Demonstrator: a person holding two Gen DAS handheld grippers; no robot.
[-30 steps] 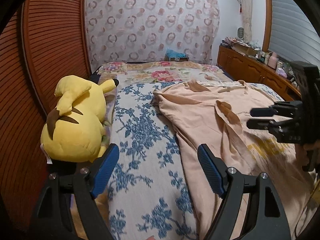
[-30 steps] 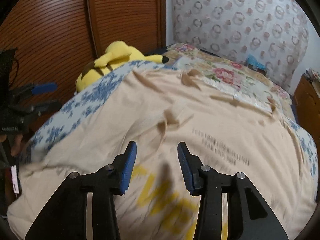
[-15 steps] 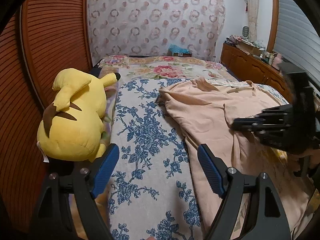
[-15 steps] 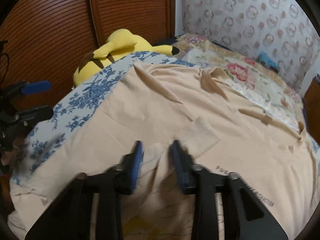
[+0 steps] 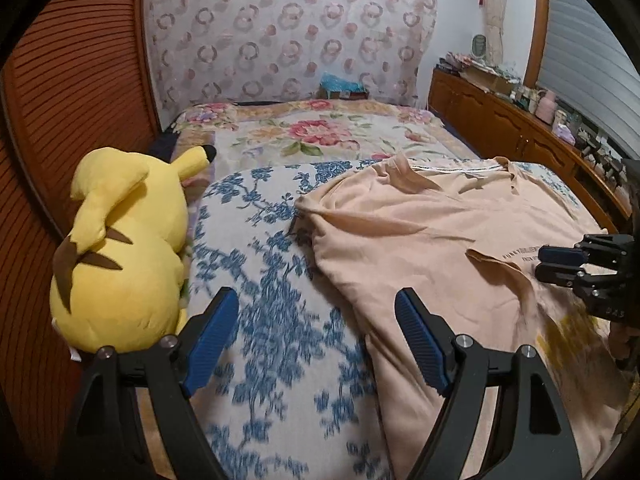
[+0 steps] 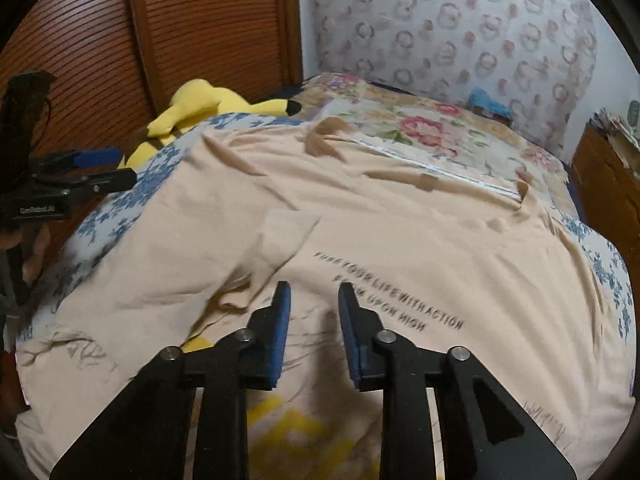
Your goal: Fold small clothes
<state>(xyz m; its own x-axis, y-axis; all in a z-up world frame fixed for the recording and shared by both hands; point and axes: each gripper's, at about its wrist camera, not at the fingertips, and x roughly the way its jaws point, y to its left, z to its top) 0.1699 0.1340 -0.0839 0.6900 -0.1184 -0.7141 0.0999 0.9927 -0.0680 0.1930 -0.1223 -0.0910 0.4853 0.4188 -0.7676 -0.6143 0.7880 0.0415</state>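
The peach shirt (image 6: 360,240) looks soft, thin and light, so it will likely bend and slide easily and bunch up if it is pulled fast. It is not the kind of thing that breaks. A good place to take hold would be an edge or a corner, like the side hem near the blue flower blanket (image 5: 272,264), or the folded flap (image 6: 280,236) in the middle. The shirt lies spread out on the bed, on top of the blanket, with many wrinkles. It has small dark words (image 6: 392,304) across it and some big yellow letters (image 6: 296,436) lower down. The left hand-held gripper (image 5: 318,336) hangs over the blanket just beside the shirt's edge, with its two blue fingers wide apart and nothing between them. The right hand-held gripper (image 6: 313,320) is low over the middle of the shirt, right by the words. Its fingers have a small gap between them and do not seem to pinch any cloth. A yellow plush toy (image 5: 120,248) sits at the side of the bed, by the wooden wall (image 6: 180,32).
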